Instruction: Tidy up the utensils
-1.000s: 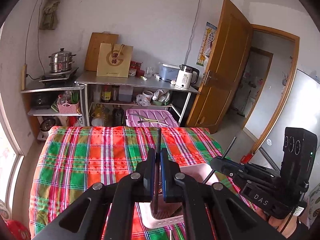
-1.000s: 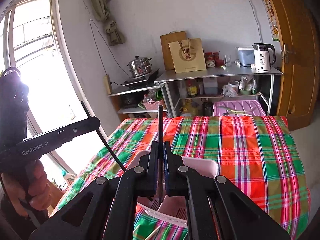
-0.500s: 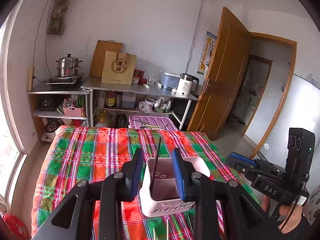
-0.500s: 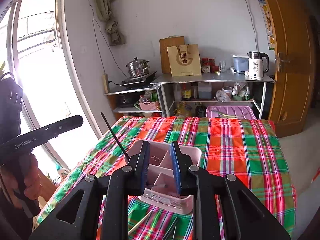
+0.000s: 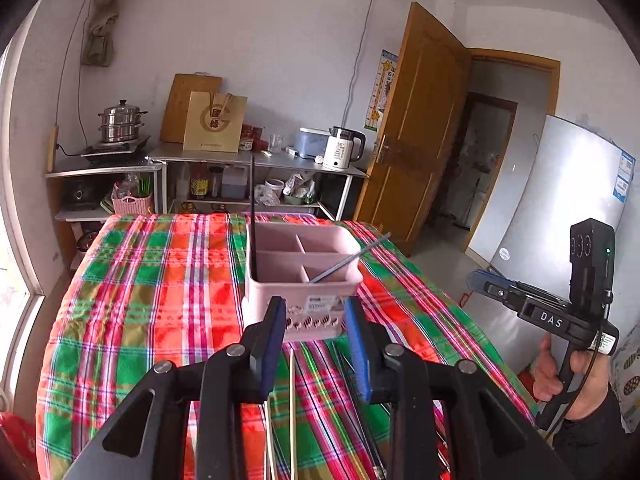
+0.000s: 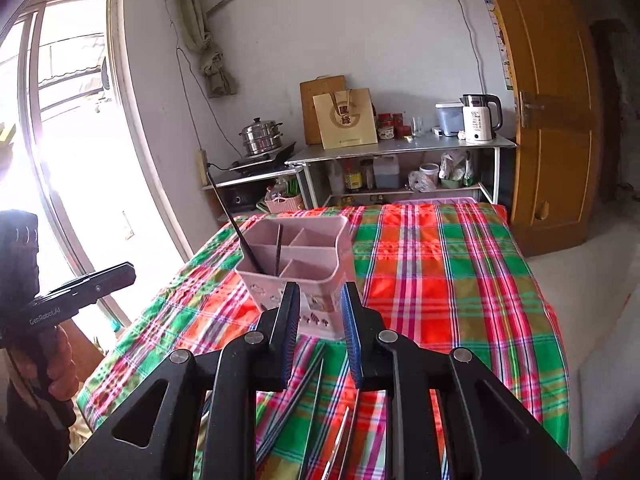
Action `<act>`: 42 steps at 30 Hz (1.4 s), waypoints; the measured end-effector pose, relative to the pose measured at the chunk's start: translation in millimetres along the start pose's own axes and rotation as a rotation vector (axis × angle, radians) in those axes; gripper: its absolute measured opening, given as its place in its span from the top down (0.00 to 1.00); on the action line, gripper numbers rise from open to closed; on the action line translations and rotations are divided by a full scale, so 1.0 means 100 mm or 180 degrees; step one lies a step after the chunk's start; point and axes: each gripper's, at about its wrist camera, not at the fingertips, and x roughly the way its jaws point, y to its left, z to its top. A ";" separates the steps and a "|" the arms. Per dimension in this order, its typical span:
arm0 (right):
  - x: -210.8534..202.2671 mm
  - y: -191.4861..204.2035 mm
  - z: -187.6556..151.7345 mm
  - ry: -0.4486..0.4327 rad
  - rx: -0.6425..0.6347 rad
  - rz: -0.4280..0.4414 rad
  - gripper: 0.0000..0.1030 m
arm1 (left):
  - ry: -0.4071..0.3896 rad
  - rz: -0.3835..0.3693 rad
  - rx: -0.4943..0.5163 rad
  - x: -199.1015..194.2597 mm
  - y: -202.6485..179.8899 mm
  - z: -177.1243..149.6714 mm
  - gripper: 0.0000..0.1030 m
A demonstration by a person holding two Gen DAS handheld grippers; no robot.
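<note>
— What can't we make out around the pink caddy [image 5: 304,276]?

— Its base on the near side is covered by the left gripper [image 5: 316,320] fingers, so we cannot see where it meets the plaid cloth [image 5: 160,300]. The printed label [image 5: 322,303] on the caddy's front is too blurred for us to read.

— And the two chopsticks [image 6: 250,246] inside it?

— Their lower ends sink behind the caddy's walls; we cannot tell what they rest on.

— The loose utensils [image 6: 312,396] in front of the caddy?

— We see only strips of them between the right gripper [image 6: 320,316] arms, and they run off the bottom edge, so we cannot say which kind each one is.
</note>
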 end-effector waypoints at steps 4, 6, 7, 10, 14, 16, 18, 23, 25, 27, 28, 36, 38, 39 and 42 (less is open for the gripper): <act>-0.05 -0.05 -0.25 0.0126 -0.0019 -0.0028 0.79 | 0.0115 -0.0052 0.0010 0.01 -0.09 -0.30 0.71; -0.06 -0.07 -0.34 0.0174 -0.0025 -0.0058 0.79 | 0.0166 -0.0060 -0.0004 0.03 -0.10 -0.42 0.71; -0.06 -0.08 -0.39 0.0195 -0.0017 -0.0053 0.79 | 0.0193 -0.0065 -0.0004 0.04 -0.11 -0.46 0.71; -0.03 -0.12 -0.50 0.0260 0.0016 -0.0054 0.79 | 0.0259 -0.0073 0.0005 0.09 -0.14 -0.55 0.71; 0.05 -0.16 -0.59 0.0343 0.0038 -0.0072 0.79 | 0.0365 -0.0082 0.0004 0.21 -0.15 -0.59 0.71; 0.10 -0.17 -0.63 0.0390 0.0040 -0.0069 0.79 | 0.0429 -0.0105 -0.0011 0.29 -0.15 -0.61 0.71; 0.16 -0.19 -0.68 0.0453 0.0031 -0.0083 0.79 | 0.0515 -0.0095 -0.0002 0.39 -0.17 -0.65 0.71; 0.36 -0.24 -0.78 0.0634 0.0047 -0.0102 0.79 | 0.0784 -0.0063 -0.0002 0.75 -0.22 -0.72 0.71; 0.43 -0.26 -0.83 0.0709 0.0056 -0.0106 0.79 | 0.0885 -0.0043 0.0011 0.91 -0.24 -0.75 0.71; 0.52 -0.28 -0.87 0.0784 0.0048 -0.0118 0.79 | 0.0986 -0.0037 0.0028 1.07 -0.26 -0.78 0.71; 0.56 -0.29 -0.89 0.0821 0.0045 -0.0128 0.79 | 0.1029 -0.0020 0.0030 1.15 -0.27 -0.79 0.71; 0.82 -0.36 -1.01 0.1015 0.0083 -0.0123 0.79 | 0.1312 0.0101 0.0076 1.71 -0.31 -0.90 0.71; 0.87 -0.38 -1.03 0.1044 0.0087 -0.0120 0.79 | 0.1346 0.0119 0.0081 1.81 -0.32 -0.93 0.71; 0.88 -0.38 -1.03 0.1057 0.0089 -0.0113 0.79 | 0.1362 0.0133 0.0079 1.84 -0.32 -0.94 0.71; 0.92 -0.38 -1.04 0.1078 0.0075 -0.0106 0.79 | 0.1409 0.0143 0.0072 1.92 -0.31 -0.99 0.71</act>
